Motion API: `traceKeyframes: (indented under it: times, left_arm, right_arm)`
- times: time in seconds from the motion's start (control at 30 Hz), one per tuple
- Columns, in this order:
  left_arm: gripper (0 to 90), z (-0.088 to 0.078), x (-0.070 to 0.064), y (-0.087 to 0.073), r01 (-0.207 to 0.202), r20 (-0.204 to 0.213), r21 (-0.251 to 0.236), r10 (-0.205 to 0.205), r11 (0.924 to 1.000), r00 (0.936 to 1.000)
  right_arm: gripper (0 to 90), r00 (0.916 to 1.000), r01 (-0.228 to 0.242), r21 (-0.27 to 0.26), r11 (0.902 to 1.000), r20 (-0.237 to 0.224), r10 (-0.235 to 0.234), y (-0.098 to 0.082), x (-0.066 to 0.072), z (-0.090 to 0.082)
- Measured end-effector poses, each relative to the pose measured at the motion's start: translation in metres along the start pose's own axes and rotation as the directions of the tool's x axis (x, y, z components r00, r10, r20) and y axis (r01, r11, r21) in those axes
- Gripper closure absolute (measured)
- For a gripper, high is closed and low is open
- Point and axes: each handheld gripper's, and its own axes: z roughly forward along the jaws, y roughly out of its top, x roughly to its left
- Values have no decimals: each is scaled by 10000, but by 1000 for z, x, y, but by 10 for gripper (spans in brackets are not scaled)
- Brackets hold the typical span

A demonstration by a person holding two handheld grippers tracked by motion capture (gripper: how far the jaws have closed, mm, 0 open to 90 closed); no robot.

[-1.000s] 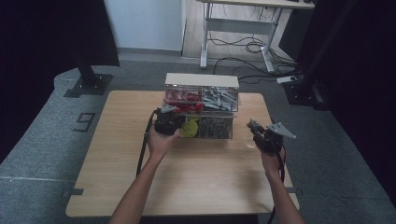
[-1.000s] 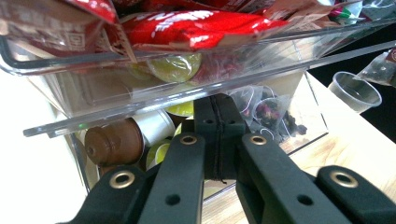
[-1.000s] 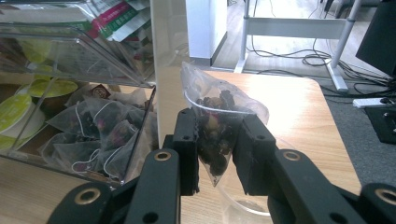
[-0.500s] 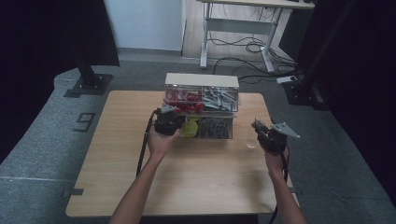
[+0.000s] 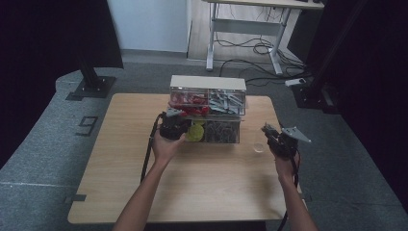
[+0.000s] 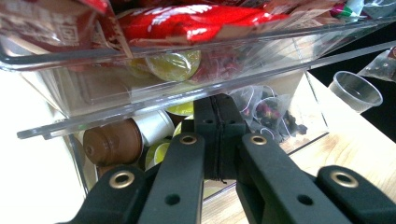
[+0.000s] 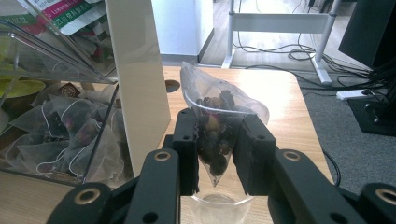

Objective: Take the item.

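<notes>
1. A tea bag [image 7: 215,122] was pinched tight by the right tool [image 7: 215,140], just above a clear cup [image 5: 259,147] near the desk [image 5: 202,192] edge.
2. The left tool [image 6: 219,135] was shut on nothing, close under the box's open drawer [image 6: 154,88].
3. Bare desk was seen from the high view.

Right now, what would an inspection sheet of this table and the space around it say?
Surface: wooden table, bare in front.
Job's things: pyramid tea bag above clear plastic cup; the cup stands right of the clear two-tier organizer.
Clutter: red packets in the upper drawer; capsules and more tea bags below.
Grippers: right gripper shut on the tea bag; left gripper shut, at the lower drawer front, nothing seen between its jaws.
Cables: black cable trailing from the left gripper; loose cables on the floor.
Surroundings: grey carpet, desk frame, black stands.
</notes>
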Motion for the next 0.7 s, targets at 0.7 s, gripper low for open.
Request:
traceKeyframes:
  times: [0.7]
  left_arm:
    - [895,1,-1,-1,-5,11,16,5,10000,10000]
  right_arm:
    - [434,9998,94,-264,9996,-144,-97,-4,5,-4]
